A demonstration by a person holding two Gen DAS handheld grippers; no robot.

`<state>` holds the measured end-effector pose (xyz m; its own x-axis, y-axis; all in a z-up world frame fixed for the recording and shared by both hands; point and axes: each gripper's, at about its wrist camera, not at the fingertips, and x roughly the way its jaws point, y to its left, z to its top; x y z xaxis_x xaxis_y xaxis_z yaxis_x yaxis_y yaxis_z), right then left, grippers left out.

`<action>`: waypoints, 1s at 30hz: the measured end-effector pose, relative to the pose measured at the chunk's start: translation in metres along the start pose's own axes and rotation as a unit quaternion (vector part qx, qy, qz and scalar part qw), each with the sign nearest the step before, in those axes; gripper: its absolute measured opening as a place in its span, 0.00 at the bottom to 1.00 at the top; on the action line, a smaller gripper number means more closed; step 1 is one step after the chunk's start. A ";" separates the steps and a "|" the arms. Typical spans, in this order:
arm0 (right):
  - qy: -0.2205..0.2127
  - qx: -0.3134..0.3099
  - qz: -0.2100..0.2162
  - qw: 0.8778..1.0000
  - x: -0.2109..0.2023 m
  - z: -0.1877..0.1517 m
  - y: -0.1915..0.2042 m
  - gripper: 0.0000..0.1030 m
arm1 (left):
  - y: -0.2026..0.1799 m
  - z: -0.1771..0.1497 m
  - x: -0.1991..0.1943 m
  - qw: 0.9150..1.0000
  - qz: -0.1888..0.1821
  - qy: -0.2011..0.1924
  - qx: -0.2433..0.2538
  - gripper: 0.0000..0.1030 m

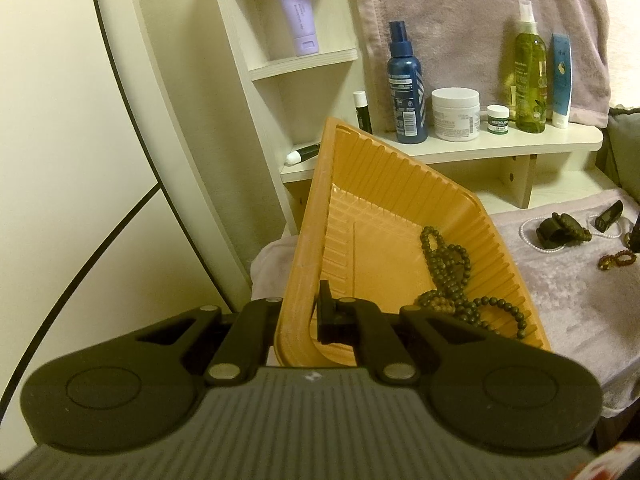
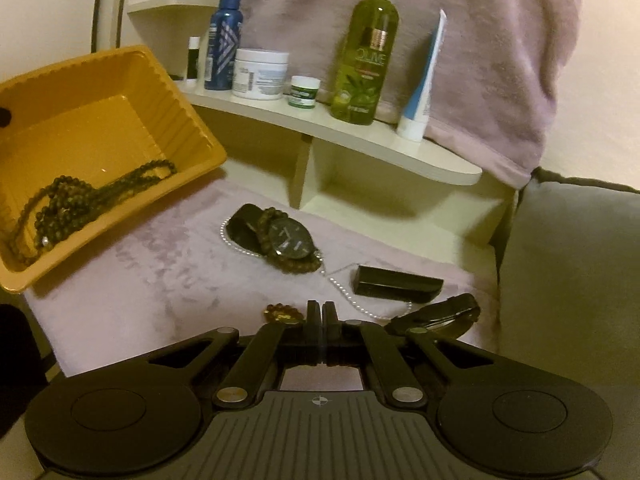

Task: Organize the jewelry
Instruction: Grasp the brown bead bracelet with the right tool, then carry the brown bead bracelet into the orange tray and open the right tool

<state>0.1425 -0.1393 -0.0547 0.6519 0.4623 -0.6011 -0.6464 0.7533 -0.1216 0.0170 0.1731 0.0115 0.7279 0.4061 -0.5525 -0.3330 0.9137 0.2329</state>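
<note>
Sitting at 9 o'clock in the right wrist view, the orange tray (image 2: pixel 120 76) is tipped up with a dark bead necklace (image 2: pixel 80 196) pooled in its low corner. Left gripper (image 1: pixel 298 320) is clamped on the tray's rim. Right gripper (image 2: pixel 321 314) is closed on nothing, just above the lilac cloth (image 2: pixel 160 272). Watch (image 2: pixel 290 238), pearl strand (image 2: pixel 352 298) and amber bracelet (image 2: pixel 282 314) lie around 12 o'clock from it.
</note>
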 end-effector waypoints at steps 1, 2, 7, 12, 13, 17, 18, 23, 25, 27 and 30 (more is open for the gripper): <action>0.001 -0.002 0.004 1.000 0.001 0.000 -0.001 0.01 | 0.000 0.000 0.000 1.000 0.000 0.000 0.000 0.04; 0.005 -0.008 0.010 1.000 0.004 0.000 0.000 0.01 | 0.000 0.000 0.000 1.000 0.000 0.000 0.000 0.04; 0.027 -0.043 0.015 0.999 0.020 -0.007 0.004 0.03 | 0.000 0.000 -0.001 1.000 0.000 0.000 0.000 0.04; 0.035 -0.066 0.010 0.997 0.032 -0.012 0.006 0.10 | 0.000 0.000 -0.001 1.000 0.000 0.001 0.001 0.04; 0.033 -0.068 0.010 0.997 0.033 -0.012 0.006 0.10 | 0.000 0.000 -0.001 1.000 0.000 0.001 0.000 0.04; 0.035 -0.069 0.015 0.997 0.035 -0.011 0.005 0.10 | 0.000 0.000 -0.001 1.000 0.001 0.001 0.000 0.04; 0.037 -0.067 0.020 0.997 0.035 -0.010 0.005 0.10 | 0.000 0.000 -0.001 1.000 0.000 0.001 0.000 0.04; 0.037 -0.053 0.024 0.998 0.026 -0.008 0.008 0.04 | 0.000 0.000 -0.001 1.000 0.001 0.001 0.000 0.04; 0.026 -0.047 0.024 0.998 0.016 -0.006 0.009 0.04 | 0.000 0.000 -0.001 1.000 0.002 0.001 0.001 0.04; 0.014 -0.041 0.026 0.999 0.006 -0.002 0.010 0.04 | 0.000 0.000 -0.001 1.000 0.001 0.001 0.001 0.04; -0.008 -0.028 0.029 0.999 -0.010 0.008 0.011 0.04 | 0.000 0.000 -0.001 1.000 0.001 0.001 0.000 0.04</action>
<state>0.1325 -0.1317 -0.0440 0.6181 0.5121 -0.5963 -0.7044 0.6976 -0.1311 0.0164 0.1729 0.0120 0.7258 0.4074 -0.5542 -0.3342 0.9131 0.2336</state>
